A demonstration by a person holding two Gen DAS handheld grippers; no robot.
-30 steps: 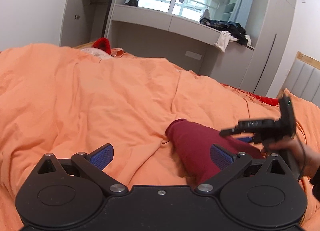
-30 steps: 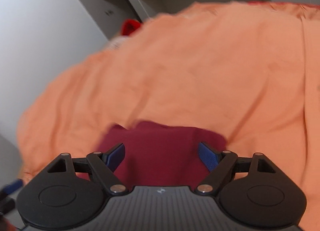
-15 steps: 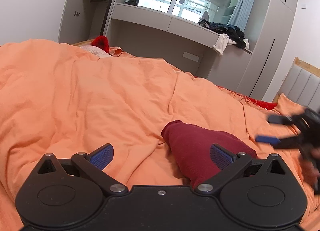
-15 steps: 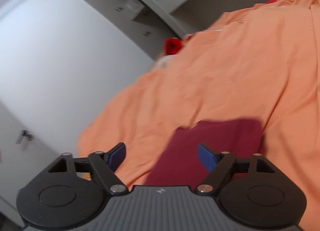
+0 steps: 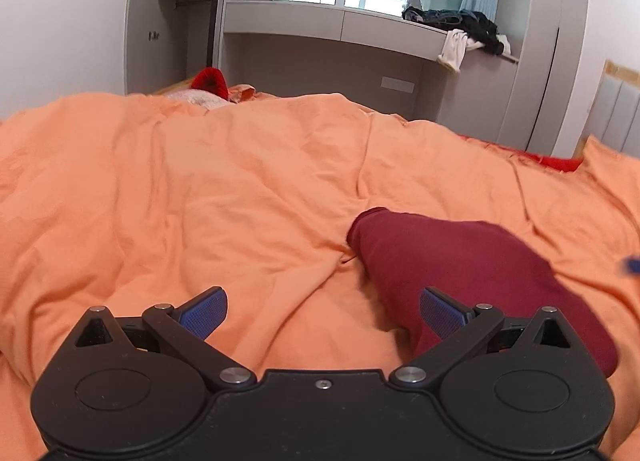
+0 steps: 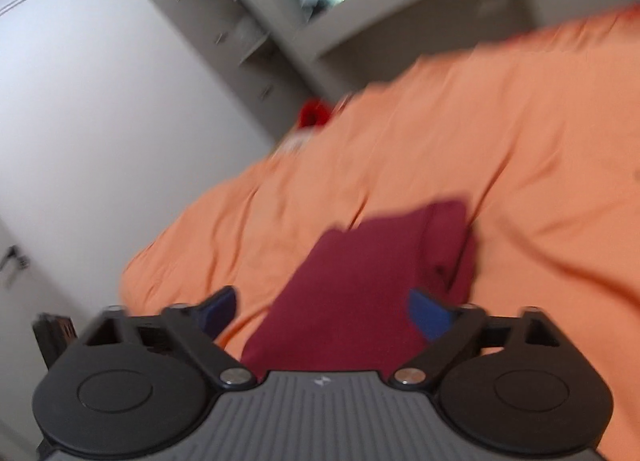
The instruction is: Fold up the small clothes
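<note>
A dark red garment (image 5: 472,261) lies folded into a compact shape on the orange bedcover (image 5: 200,189). My left gripper (image 5: 322,311) is open and empty; its right finger hangs over the garment's near left edge. In the blurred right wrist view the same garment (image 6: 360,293) lies just ahead of my right gripper (image 6: 324,307), which is open and empty above its near end.
A red item (image 5: 209,79) and pale cloth lie at the bed's far edge. A grey built-in desk (image 5: 340,25) with piled clothes (image 5: 468,31) stands behind the bed. A headboard (image 5: 620,117) is at the right. A white wall (image 6: 100,101) borders the bed.
The right gripper has drawn back from the garment and left the left wrist view except a blue trace at its right edge. The garment stays folded on the bed. The left gripper barely moved.
</note>
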